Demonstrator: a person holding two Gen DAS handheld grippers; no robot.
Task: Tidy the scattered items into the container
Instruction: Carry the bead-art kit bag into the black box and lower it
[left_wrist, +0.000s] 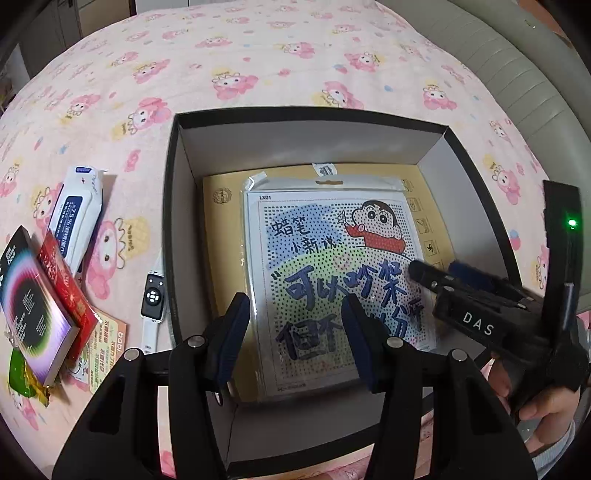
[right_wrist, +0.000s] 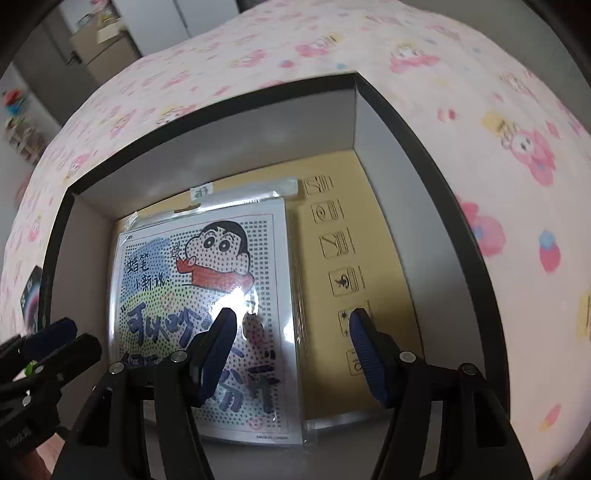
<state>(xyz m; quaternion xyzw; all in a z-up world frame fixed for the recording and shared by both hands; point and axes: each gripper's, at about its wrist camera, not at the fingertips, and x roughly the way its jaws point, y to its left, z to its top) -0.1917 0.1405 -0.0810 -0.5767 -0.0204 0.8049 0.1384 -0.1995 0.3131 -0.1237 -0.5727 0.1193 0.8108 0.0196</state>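
A black box (left_wrist: 168, 206) with grey inner walls sits on the pink bedspread. Inside it a cartoon picture kit in a clear sleeve (left_wrist: 332, 266) lies flat on a yellow card (left_wrist: 221, 229). My left gripper (left_wrist: 295, 332) is open and empty above the kit's near edge. My right gripper (right_wrist: 291, 354) is open and empty over the kit (right_wrist: 207, 295) and the yellow card (right_wrist: 388, 280); it also shows in the left wrist view (left_wrist: 436, 273). Left of the box lie a white smartwatch (left_wrist: 152, 299), a wet-wipes pack (left_wrist: 75, 214), a black book (left_wrist: 33, 306) and a red packet (left_wrist: 66, 288).
A green foil packet (left_wrist: 22, 376) and an orange leaflet (left_wrist: 107, 339) lie under the book pile. A grey padded headboard (left_wrist: 517, 74) runs along the right. Beyond the bed stand a cardboard box (right_wrist: 103, 51) and shelves (right_wrist: 22, 122).
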